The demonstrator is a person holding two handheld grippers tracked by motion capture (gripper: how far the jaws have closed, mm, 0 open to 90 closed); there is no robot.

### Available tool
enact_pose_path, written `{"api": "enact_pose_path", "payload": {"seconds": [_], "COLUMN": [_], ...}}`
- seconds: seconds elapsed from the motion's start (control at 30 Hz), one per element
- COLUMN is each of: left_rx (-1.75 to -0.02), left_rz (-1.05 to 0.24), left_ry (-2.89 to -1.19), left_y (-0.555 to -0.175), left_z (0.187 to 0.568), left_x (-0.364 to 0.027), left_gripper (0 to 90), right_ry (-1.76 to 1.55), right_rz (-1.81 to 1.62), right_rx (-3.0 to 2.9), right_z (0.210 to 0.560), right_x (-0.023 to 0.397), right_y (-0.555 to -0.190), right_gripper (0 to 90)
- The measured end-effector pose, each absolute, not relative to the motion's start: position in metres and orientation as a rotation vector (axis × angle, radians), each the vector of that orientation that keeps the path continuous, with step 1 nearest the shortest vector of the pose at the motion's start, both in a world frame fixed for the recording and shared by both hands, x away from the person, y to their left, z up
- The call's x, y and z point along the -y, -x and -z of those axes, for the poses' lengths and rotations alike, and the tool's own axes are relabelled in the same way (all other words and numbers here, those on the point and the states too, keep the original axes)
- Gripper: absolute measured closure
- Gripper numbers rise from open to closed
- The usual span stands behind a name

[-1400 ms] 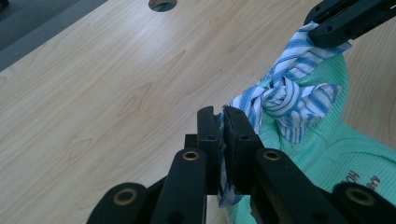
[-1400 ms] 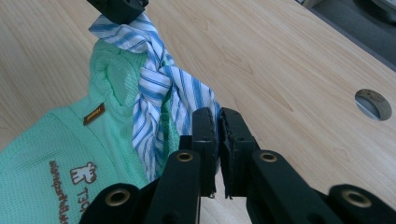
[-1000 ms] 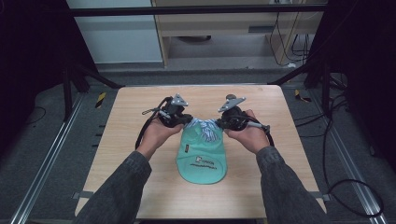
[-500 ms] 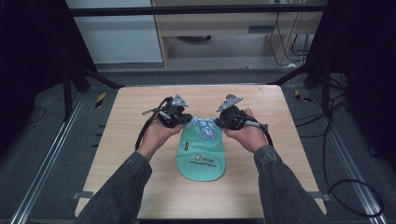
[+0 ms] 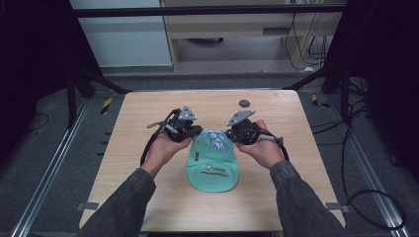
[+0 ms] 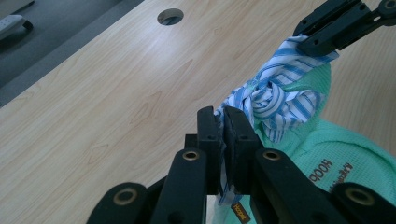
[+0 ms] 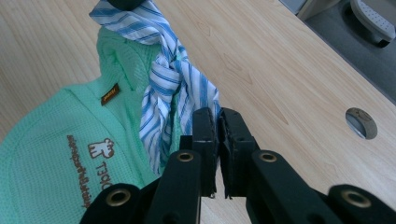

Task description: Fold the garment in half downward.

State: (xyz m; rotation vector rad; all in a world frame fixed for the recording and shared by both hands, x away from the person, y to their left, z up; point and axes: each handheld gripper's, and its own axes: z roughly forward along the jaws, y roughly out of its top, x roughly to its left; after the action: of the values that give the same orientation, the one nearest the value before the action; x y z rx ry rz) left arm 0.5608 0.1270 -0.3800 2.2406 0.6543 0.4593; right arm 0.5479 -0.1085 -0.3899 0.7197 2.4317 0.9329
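Two tools, left tool (image 6: pixel 223 122) and right tool (image 7: pixel 217 122), pinch striped cloth (image 5: pixel 215 139) mid-table (image 5: pixel 148 207), bare wood all around.

Light wooden table (image 5: pixel 148 197), round cable hole (image 5: pixel 244 102) near far edge

A light wooden table (image 5: pixel 148 163) carries a green garment (image 5: pixel 212 168) lying between the two grippers; a round hole (image 5: pixel 244 103) sits beyond them.
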Motion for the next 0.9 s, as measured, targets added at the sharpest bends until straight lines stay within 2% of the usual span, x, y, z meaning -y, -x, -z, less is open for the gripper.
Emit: {"api": "enact_pose_path", "payload": {"seconds": [0.9], "left_rx": [-0.581], "left_rz": [-0.416], "left_ry": [-2.233], "left_y": [-0.524], "left_z": [0.397], "left_x": [-0.134], "left_gripper": [86.0], "right_ry": [-0.646], "right_rz": [-0.972], "right_rx": [-2.451], "right_z": [0.406], "right_x": [0.114], "right_y": [-0.513], "right_gripper": [85.4]}}
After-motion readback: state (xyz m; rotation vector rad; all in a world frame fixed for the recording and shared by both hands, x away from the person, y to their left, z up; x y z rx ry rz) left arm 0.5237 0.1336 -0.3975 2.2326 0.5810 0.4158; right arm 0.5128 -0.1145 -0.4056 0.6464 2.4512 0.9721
